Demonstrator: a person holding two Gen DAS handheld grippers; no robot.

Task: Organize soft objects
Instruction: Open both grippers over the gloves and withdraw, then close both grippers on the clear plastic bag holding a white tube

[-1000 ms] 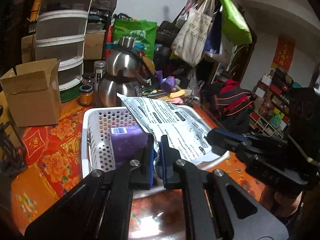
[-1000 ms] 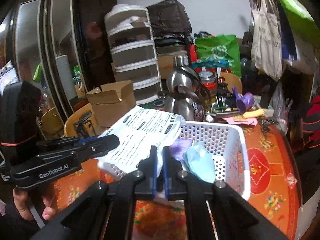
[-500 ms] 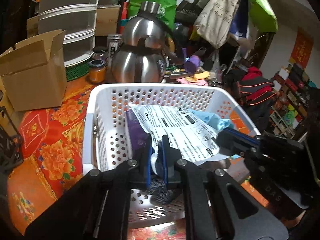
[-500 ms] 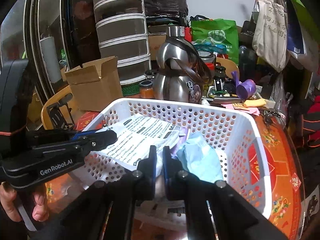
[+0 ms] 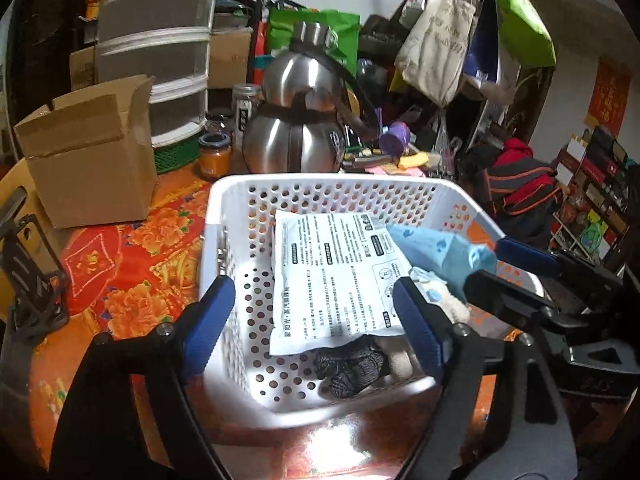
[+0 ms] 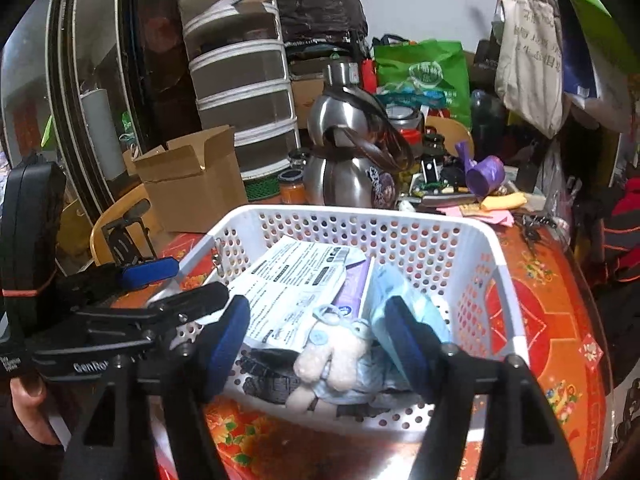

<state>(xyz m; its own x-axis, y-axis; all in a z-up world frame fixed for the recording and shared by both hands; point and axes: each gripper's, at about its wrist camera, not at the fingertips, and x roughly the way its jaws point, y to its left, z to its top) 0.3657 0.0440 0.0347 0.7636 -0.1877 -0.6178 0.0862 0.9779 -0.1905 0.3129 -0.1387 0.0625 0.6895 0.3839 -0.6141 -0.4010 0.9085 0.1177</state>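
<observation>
Left gripper (image 5: 310, 312) and right gripper (image 6: 320, 336): jaws have just been opening, now wide, nothing gripped. White printed pouch (image 5: 336, 276) lies inside white perforated basket (image 5: 248, 188), over black fabric (image 5: 352, 366), beside plush toy (image 6: 332, 356).

Indoor light is dim and warm, falling from above; a white glare patch sits on the glossy counter (image 5: 340, 440) at the near edge in both views. The steel kettle (image 5: 296, 136) carries bright streaks. Fisheye bending curves the edges into black corners (strongest at the left cabinet). Far clutter is soft, slightly smeared; the basket (image 6: 500, 264) stays fairly sharp.
</observation>
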